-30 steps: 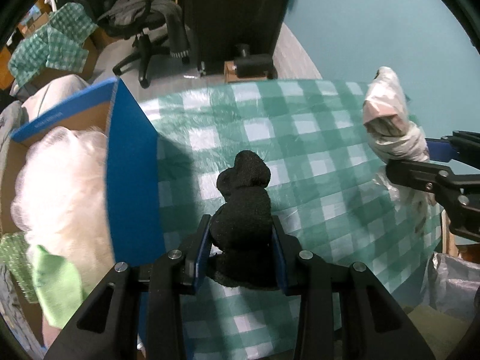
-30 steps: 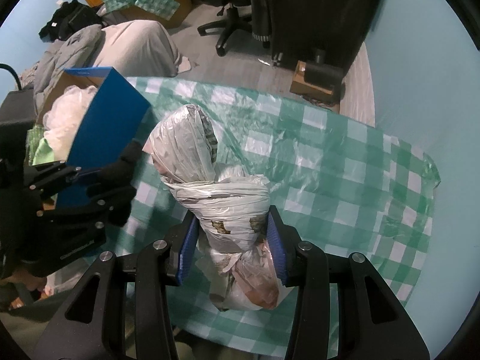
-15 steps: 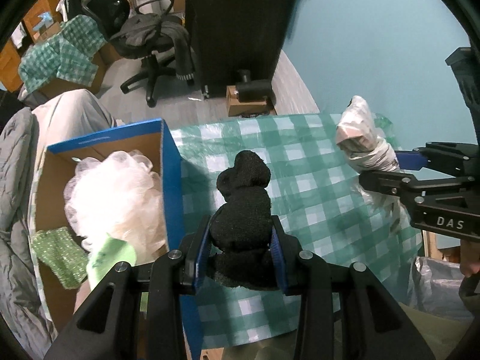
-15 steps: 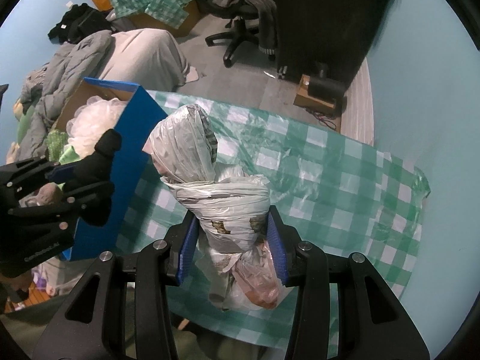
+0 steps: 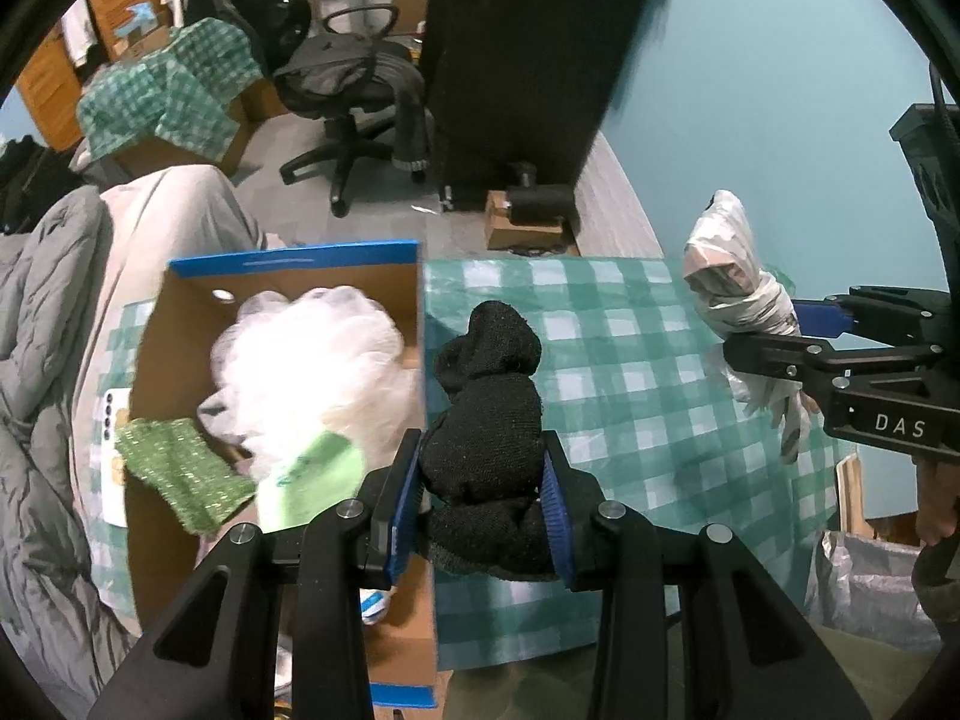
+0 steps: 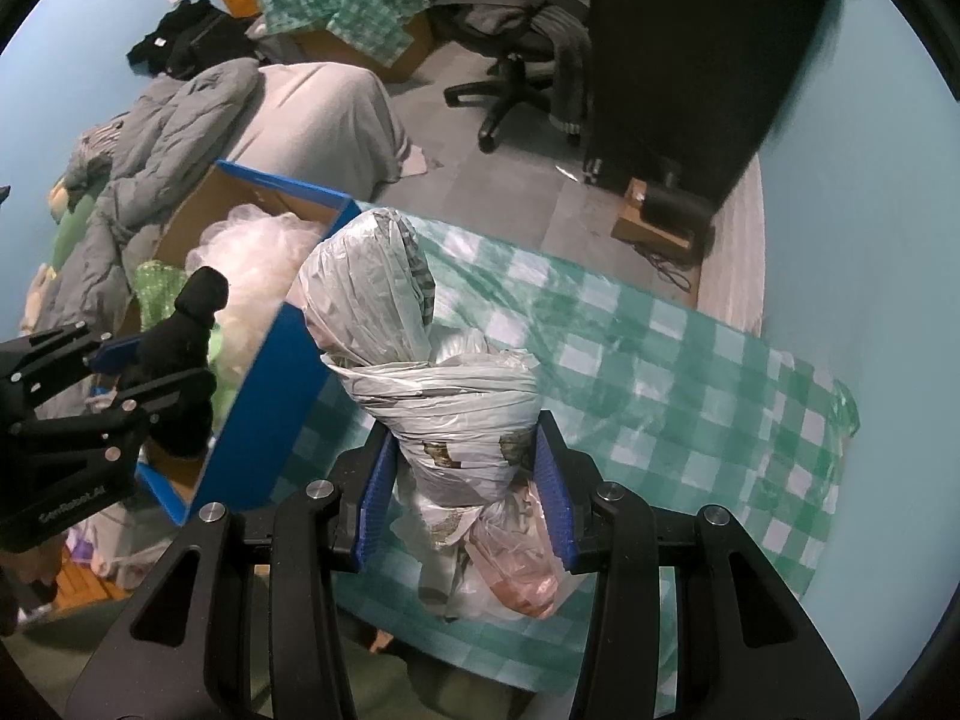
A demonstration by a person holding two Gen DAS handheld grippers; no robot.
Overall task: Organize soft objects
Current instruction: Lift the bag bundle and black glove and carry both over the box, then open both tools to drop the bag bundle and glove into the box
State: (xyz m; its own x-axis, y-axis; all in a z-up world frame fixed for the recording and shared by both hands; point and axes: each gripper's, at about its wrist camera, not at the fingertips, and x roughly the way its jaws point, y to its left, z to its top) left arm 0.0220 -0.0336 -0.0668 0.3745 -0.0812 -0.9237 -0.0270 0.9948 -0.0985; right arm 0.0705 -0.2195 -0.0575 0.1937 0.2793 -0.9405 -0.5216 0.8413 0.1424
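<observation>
Left tongs [image 5: 480, 489], gripping black sock [image 5: 489, 420], now nearer box [image 5: 288, 261]; right tongs [image 6: 465, 489] clamping bag bundle [image 6: 420, 360].

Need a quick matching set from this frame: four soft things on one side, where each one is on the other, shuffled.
Things:
1. black knitted sock bundle
2. wrapped bundle of grey-white plastic bags
3. white mesh bath pouf
4. green sparkly knitted cloth

Places:
A. lying in the blue-edged cardboard box, beside the pouf
B. held in the right tongs
C. held in the left tongs
D. filling the middle of the box

Pairs: 1-C, 2-B, 3-D, 4-A
</observation>
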